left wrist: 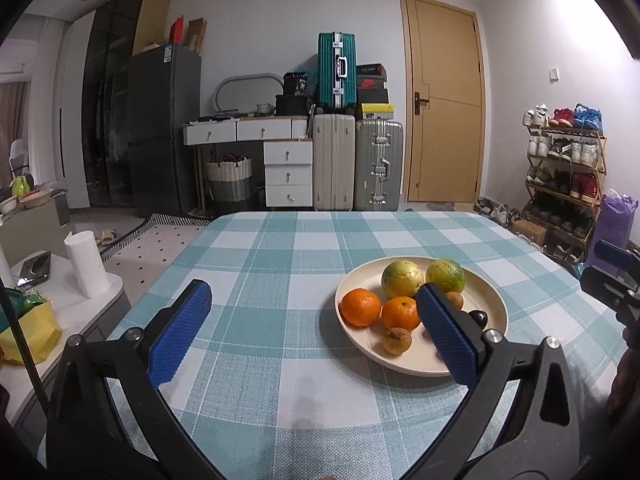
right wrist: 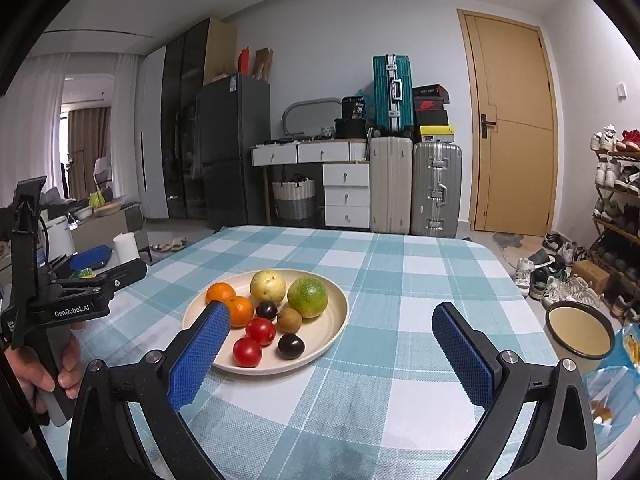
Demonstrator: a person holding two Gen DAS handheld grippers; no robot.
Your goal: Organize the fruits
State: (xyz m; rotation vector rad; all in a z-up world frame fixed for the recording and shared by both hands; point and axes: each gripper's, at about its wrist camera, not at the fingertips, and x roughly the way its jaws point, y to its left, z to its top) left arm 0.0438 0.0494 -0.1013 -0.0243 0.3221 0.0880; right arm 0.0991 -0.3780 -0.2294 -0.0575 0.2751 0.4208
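A cream plate (right wrist: 332, 322) sits on the checked tablecloth and holds two oranges (right wrist: 242, 310), a yellow guava (right wrist: 268, 285), a green citrus (right wrist: 307, 297), two red tomatoes (right wrist: 247, 351), two dark plums (right wrist: 291, 345) and a brown fruit (right wrist: 289, 320). The plate also shows in the left wrist view (left wrist: 486, 292). My right gripper (right wrist: 332, 320) is open and empty, just in front of the plate. My left gripper (left wrist: 312, 304) is open and empty, to the left of the plate; its right finger (left wrist: 448, 328) hides some fruit.
The table (right wrist: 400, 264) has a teal checked cloth. A dark-rimmed bowl (right wrist: 580, 330) and a snack bag (right wrist: 628, 344) lie at the right edge. A paper roll (left wrist: 86, 264) stands on a side table to the left. Suitcases, drawers and a shoe rack stand beyond.
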